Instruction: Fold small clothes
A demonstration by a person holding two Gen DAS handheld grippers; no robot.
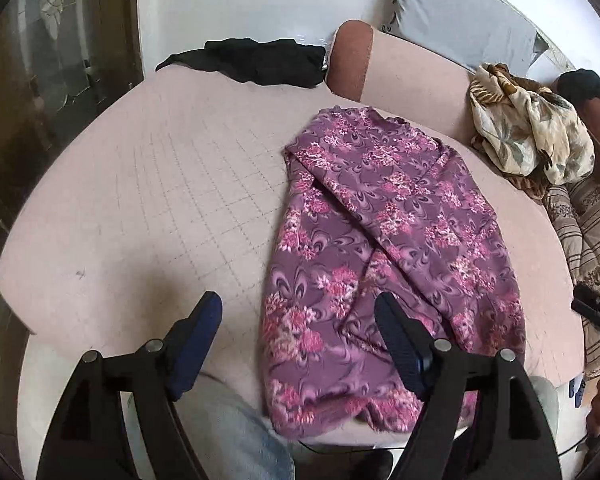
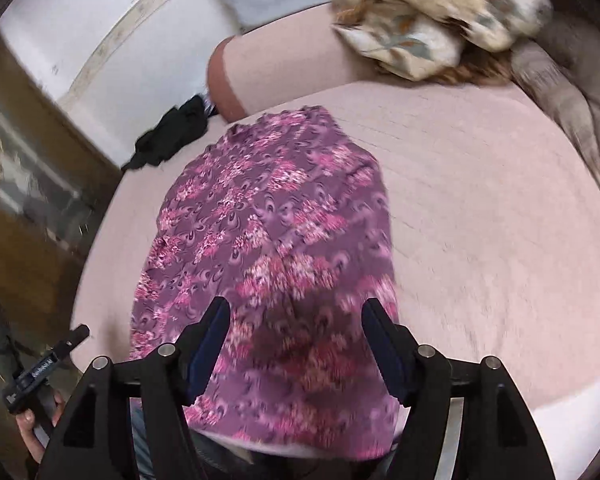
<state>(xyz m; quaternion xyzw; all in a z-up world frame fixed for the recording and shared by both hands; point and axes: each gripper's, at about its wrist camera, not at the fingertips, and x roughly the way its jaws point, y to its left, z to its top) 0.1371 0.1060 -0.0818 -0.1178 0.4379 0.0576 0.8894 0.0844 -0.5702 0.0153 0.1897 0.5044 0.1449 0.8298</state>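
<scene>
A purple garment with pink flowers lies folded lengthwise on the pink quilted bed, its near end at the bed's front edge. My left gripper is open and empty, above the garment's near left edge. In the right wrist view the garment lies straight ahead. My right gripper is open and empty, hovering over the garment's near end. The left gripper shows in the right wrist view at the lower left, off the bed.
A black garment lies at the bed's far left edge. A cream floral cloth pile sits at the far right beside a pink bolster. A striped blanket lies on the right. A wooden cabinet stands on the left.
</scene>
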